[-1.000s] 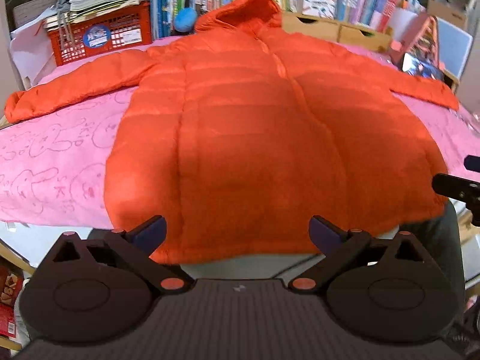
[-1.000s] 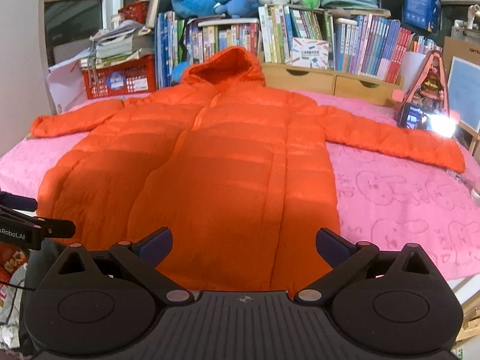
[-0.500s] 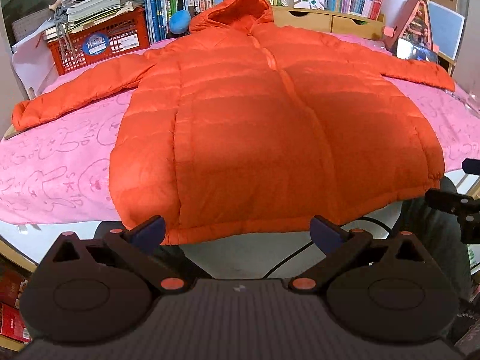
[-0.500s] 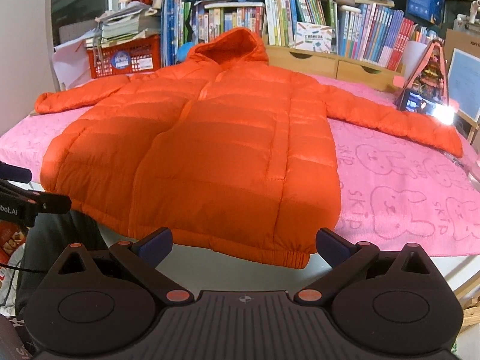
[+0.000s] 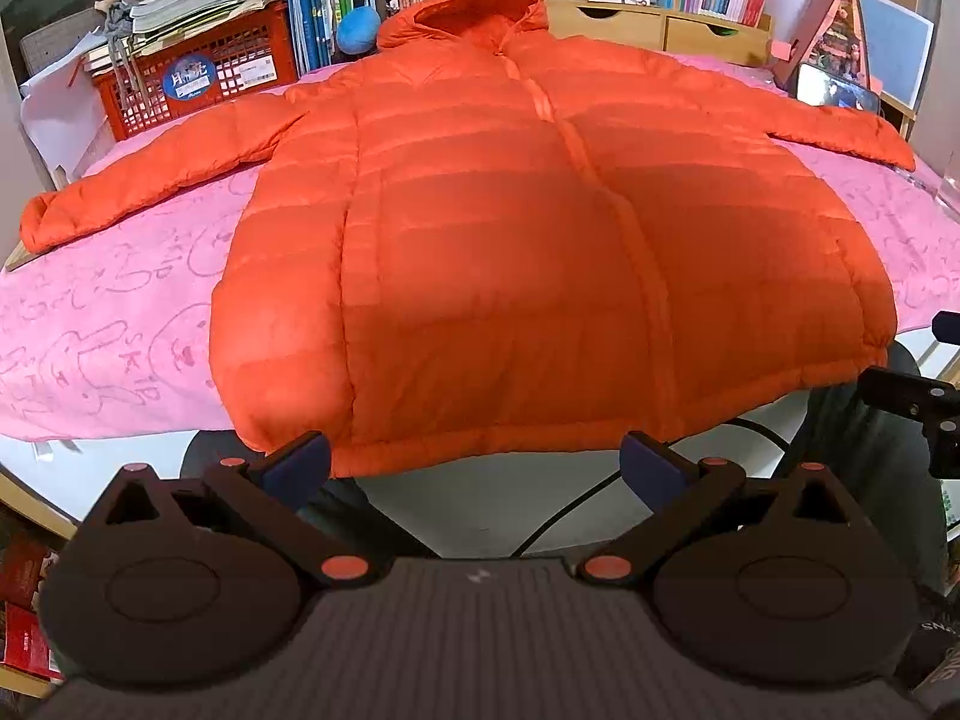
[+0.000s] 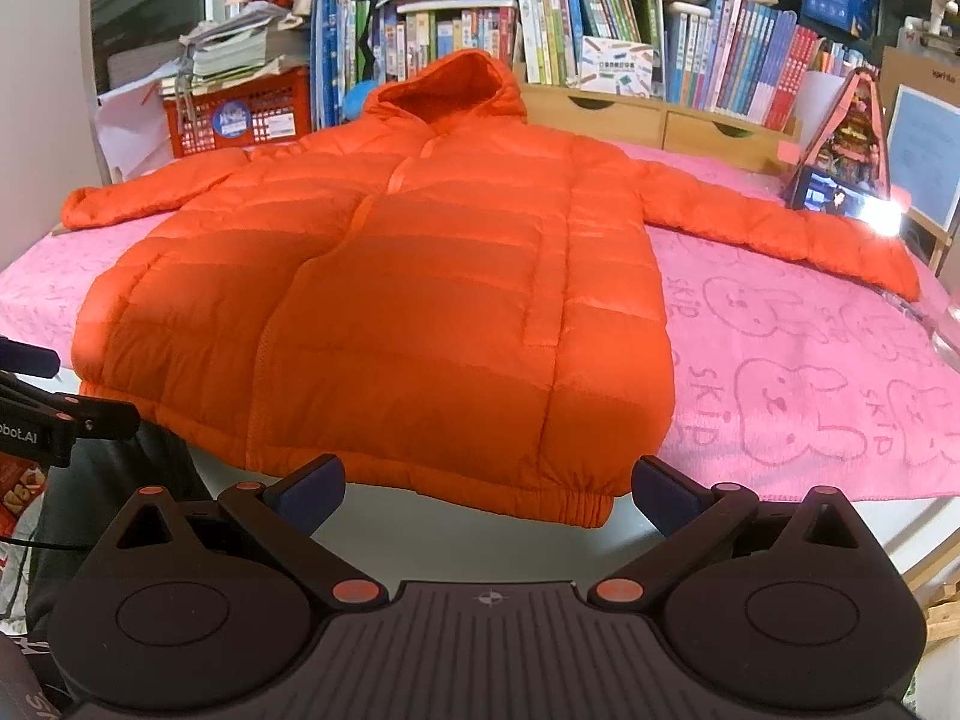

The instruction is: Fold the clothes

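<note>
An orange hooded puffer jacket point(image 5: 540, 252) lies flat and face up on a pink towel point(image 5: 108, 312), sleeves spread to both sides, hood at the far side. It also shows in the right wrist view point(image 6: 420, 312). Its hem hangs slightly over the table's near edge. My left gripper point(image 5: 474, 468) is open and empty, just short of the hem's left part. My right gripper point(image 6: 486, 489) is open and empty, just short of the hem's right part.
A red crate point(image 5: 204, 78) with stacked papers stands at the back left. Books and wooden drawers point(image 6: 648, 114) line the back. A phone on a stand point(image 6: 834, 198) sits at the back right. The person's dark trousers point(image 5: 864, 438) show below the white table edge point(image 5: 480, 510).
Both grippers have pulled back from the jacket toward the table's near edge; the hem and white table edge now show. Both stay open and empty.
</note>
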Motion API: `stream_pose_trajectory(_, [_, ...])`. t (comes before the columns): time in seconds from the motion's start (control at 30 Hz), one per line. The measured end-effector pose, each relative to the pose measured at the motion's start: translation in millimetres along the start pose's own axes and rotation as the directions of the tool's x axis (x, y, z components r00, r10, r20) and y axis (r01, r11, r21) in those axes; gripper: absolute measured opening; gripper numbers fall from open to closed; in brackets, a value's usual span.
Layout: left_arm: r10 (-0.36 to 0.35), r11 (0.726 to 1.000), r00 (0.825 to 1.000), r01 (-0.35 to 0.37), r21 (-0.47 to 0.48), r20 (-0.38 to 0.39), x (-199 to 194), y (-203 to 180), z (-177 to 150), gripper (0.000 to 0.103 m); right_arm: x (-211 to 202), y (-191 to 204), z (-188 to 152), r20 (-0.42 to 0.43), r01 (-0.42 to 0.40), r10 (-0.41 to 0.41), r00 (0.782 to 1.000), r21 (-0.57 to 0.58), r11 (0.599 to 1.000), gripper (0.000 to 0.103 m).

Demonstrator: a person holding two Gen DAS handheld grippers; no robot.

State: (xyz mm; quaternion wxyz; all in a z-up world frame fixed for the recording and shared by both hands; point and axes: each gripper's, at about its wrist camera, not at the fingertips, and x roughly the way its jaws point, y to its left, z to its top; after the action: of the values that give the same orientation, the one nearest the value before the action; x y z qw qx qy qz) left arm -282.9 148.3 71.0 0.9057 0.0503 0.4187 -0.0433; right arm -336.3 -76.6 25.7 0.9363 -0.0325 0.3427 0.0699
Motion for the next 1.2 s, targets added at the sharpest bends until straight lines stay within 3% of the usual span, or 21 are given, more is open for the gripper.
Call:
stream_pose_trajectory(0.77, [-0.001, 1.000, 0.998, 0.000, -0.020, -0.063, 22.6, 1.3, -3.6, 0.103, 23.7, 0.0, -4.0, -0.054, 0.012, -0.013, 0.998, -0.017, 1.000, 0.103])
stream_pose_trajectory(0.97, [0.009, 1.000, 1.000, -0.009, -0.007, 0.026, 20.1, 2.6, 25.5, 0.103, 25.6, -11.6, 25.9, 0.045, 0.016, -0.014, 0.999, -0.047, 0.999, 0.103])
stream_pose_trajectory(1.2, [0.028, 0.999, 0.993, -0.032, 0.029, 0.115, 34.4, -5.1, 76.3, 0.103, 46.7, -79.3, 75.1, 0.143, 0.065, -0.088, 0.986, 0.159, 0.985, 0.103])
